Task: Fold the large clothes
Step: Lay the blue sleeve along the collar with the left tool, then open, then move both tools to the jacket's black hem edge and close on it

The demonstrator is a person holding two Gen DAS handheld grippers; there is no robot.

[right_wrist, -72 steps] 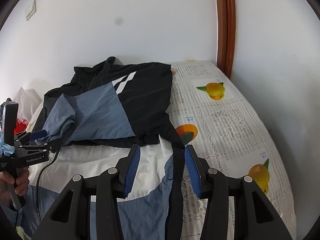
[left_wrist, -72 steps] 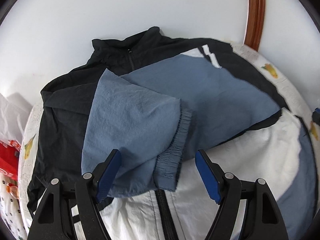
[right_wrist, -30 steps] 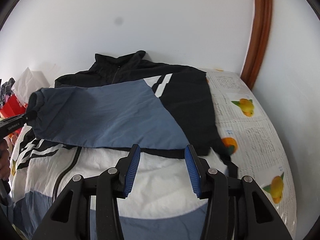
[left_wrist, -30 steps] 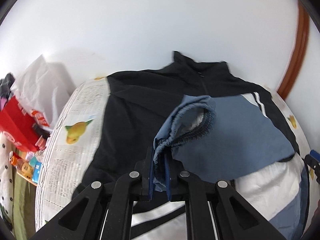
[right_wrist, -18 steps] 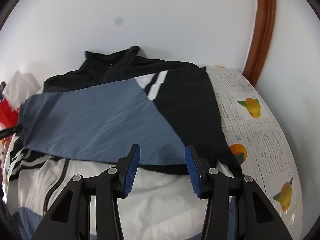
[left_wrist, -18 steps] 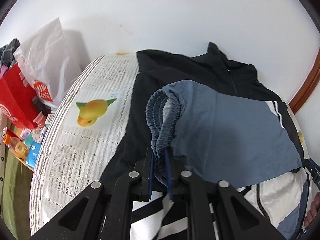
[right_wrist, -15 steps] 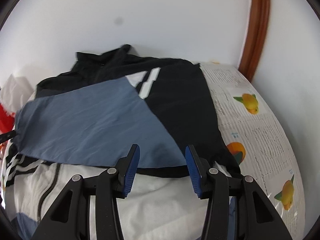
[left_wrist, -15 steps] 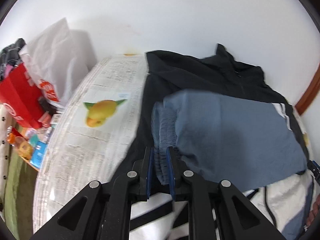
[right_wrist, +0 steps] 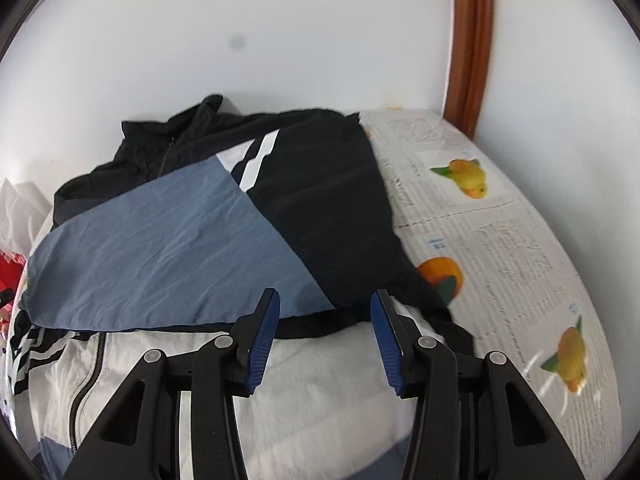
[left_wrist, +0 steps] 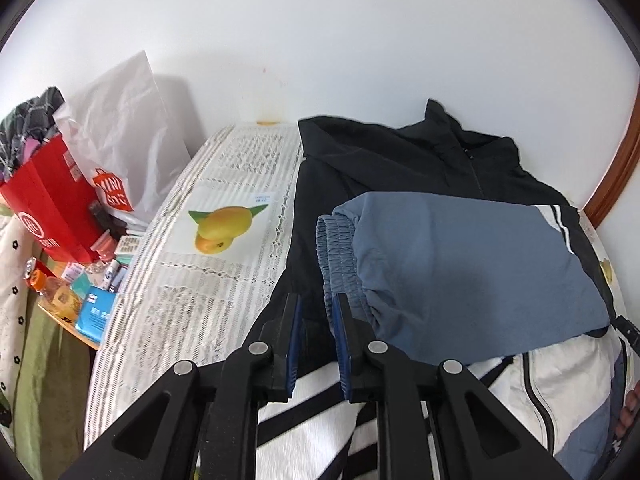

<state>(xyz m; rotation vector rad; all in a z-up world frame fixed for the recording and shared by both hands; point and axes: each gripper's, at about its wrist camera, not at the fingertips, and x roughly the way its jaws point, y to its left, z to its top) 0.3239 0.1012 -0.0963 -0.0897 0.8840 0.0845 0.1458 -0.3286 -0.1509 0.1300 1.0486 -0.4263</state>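
A black, blue and white zip jacket point(left_wrist: 400, 160) lies spread on the bed. Its blue sleeve point(left_wrist: 460, 272) is folded flat across the chest, with the gathered cuff point(left_wrist: 340, 248) at the jacket's left side. My left gripper point(left_wrist: 316, 304) hovers at that cuff with its jaws a narrow gap apart. The cuff's end lies against the right pad, unpinched, and black cloth shows in the gap. In the right wrist view the jacket point(right_wrist: 328, 208) and sleeve point(right_wrist: 160, 248) lie ahead. My right gripper point(right_wrist: 322, 300) stands open over the sleeve's lower edge, holding nothing.
A white bed cover point(left_wrist: 216, 280) printed with fruit lies under the jacket. Left of the bed stand a red paper bag point(left_wrist: 52, 208), a white plastic bag point(left_wrist: 128, 136) and a low table of small items point(left_wrist: 80, 292). A wooden door frame point(right_wrist: 470, 40) rises at the back right.
My left gripper carried the cuff leftward across the jacket, laid the sleeve flat and parted its jaws off it. My right gripper sank a little toward the jacket and stayed open.
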